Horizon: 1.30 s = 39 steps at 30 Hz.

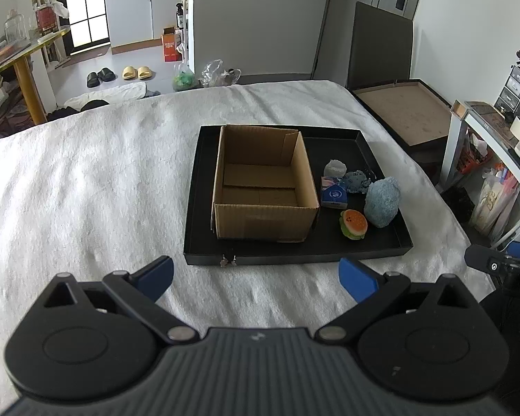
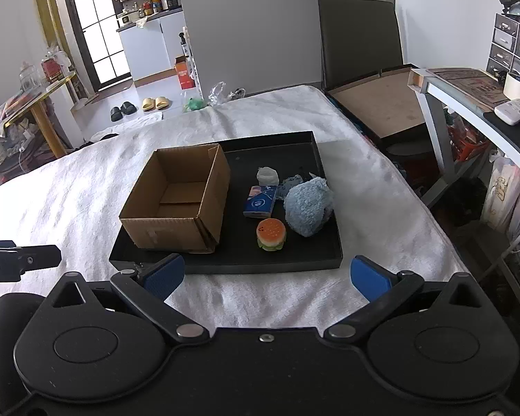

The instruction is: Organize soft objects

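A black tray [image 1: 294,254] [image 2: 225,263] lies on a white blanket. In its left half stands an open, empty cardboard box [image 1: 263,208] [image 2: 176,222]. To the box's right lie a burger toy [image 1: 353,224] [image 2: 271,234], a fluffy light-blue cloth ball [image 1: 382,201] [image 2: 306,208], a blue tissue pack [image 1: 334,196] [image 2: 260,201], a grey crumpled lump [image 1: 334,167] [image 2: 267,175] and a small blue scrap [image 1: 358,177] [image 2: 291,182]. My left gripper [image 1: 256,279] hovers open before the tray's near edge. My right gripper [image 2: 265,277] is open too, just short of the tray.
The white blanket [image 1: 86,190] covers the bed all around the tray. A second shallow box with a brown bottom [image 1: 404,114] [image 2: 384,111] stands off the bed's far right corner. A white desk [image 2: 468,111] with clutter runs along the right side.
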### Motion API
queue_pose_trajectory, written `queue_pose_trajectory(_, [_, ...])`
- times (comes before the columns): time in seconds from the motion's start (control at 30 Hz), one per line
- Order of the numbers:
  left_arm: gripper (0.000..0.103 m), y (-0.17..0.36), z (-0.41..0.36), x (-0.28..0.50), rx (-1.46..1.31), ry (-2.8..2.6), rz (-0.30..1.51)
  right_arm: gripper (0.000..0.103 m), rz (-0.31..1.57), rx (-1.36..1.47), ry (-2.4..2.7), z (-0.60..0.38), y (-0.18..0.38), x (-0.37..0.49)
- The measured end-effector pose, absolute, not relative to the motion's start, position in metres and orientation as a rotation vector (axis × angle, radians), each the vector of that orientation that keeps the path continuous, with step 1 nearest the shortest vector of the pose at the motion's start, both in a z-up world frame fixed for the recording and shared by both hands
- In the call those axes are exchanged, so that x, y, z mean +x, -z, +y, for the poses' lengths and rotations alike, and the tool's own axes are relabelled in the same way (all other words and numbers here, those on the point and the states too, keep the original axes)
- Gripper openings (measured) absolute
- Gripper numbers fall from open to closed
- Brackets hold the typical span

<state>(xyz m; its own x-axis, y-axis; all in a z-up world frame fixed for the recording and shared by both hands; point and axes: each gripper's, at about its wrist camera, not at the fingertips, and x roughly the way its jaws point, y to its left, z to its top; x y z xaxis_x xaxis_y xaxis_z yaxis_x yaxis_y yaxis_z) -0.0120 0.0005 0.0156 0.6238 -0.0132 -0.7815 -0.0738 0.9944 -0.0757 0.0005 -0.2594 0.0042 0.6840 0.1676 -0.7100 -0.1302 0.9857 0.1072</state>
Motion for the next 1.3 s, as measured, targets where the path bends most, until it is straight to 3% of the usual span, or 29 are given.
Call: queue_pose_trajectory(1.3, [0.101, -0.005, 0.005, 0.001, -0.117, -0.054, 0.899, 0.103, 0.823, 0.05, -0.155, -0.26, 0.014, 0.015])
